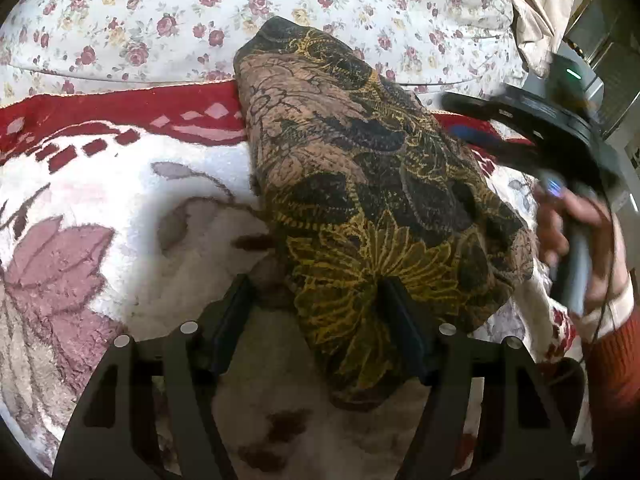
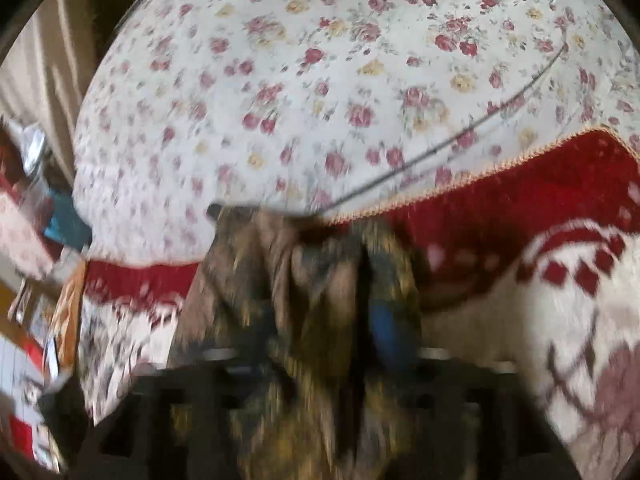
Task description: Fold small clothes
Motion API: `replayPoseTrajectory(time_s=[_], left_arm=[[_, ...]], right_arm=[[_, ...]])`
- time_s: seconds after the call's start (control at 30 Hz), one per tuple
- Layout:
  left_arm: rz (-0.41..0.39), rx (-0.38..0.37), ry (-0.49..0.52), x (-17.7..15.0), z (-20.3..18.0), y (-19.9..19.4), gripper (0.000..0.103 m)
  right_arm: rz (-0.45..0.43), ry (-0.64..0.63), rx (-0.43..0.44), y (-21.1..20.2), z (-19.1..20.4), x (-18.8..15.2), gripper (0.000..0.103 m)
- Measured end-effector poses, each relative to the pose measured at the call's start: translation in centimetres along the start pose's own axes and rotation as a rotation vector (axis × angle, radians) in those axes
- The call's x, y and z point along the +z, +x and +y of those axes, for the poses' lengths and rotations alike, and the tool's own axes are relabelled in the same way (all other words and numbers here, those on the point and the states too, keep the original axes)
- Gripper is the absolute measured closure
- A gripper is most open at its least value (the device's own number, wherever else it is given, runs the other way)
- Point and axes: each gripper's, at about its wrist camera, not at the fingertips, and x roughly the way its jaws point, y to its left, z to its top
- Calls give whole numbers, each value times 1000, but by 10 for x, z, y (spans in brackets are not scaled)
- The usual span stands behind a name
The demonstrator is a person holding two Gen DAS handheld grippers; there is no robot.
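Left wrist view: the left gripper [image 1: 316,296] has its two black fingers [image 1: 236,300] wide apart. One finger sits beside the edge of the dark cloth [image 1: 360,168] and the other pokes under its near end, so nothing is pinched. The cloth is brown and black with yellow flowers. It is bunched into a long lump and lies on the fuzzy blanket [image 1: 120,208], which is white and red with pink flowers. The far tip of the cloth reaches onto the flowery sheet [image 1: 160,20] of the bed. To the right, a hand [image 1: 576,236] in an orange-red sleeve holds the handle of the right gripper [image 1: 480,132], which is blurry here.

Right wrist view is very blurry. The cloth [image 2: 320,300] hangs bunched between the right gripper's [image 2: 320,344] fingers, which look squeezed together on it. Behind it lie the blanket [image 2: 560,280] and the sheet [image 2: 280,80].
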Motion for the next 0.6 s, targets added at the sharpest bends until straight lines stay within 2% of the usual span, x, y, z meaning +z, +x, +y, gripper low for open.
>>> replayPoseTrajectory(time_s=[0.03, 0.07, 0.1, 0.13, 0.17, 0.2, 0.27, 0.33, 0.37, 0.4, 0.47, 0.5, 0.57, 0.6], left_arm=[[-2, 3, 3, 0, 0, 0, 34], [-4, 5, 5, 0, -1, 0, 34], [-6, 6, 6, 0, 0, 0, 34], [-6, 4, 3, 1, 0, 0, 34], [-5, 0, -1, 2, 1, 0, 34], [-3, -5, -7, 3, 2, -1, 34], [-3, -14, -13, 5, 2, 1, 33], [-3, -14, -12, 6, 3, 2, 32], [-3, -7, -5, 7, 2, 3, 32], [-6, -2, 1, 7, 0, 4, 31], [-12, 3, 8, 7, -1, 4, 31], [-12, 3, 8, 7, -1, 4, 31], [-11, 0, 4, 7, 1, 4, 31], [-11, 0, 3, 8, 1, 4, 31]], right_arm=[[32, -2, 8, 17, 2, 5, 44], [53, -9, 11, 28, 4, 7, 49], [77, -40, -23, 42, 8, 8, 68], [76, -77, -62, 46, 13, 9, 75], [62, -116, -75, 43, 18, 11, 90], [45, -133, -75, 37, 20, 14, 95], [-13, -151, -93, 19, 16, 21, 97], [-20, -146, -174, 16, 5, 22, 98], [-23, -151, -259, 19, -2, 21, 103], [-7, -138, -297, 24, -12, 18, 103], [30, -41, -217, 25, -29, 13, 103], [18, 7, -159, 15, -33, 10, 103], [-18, 11, -73, -7, -26, 2, 103], [-25, -1, -28, -17, -18, -2, 97]])
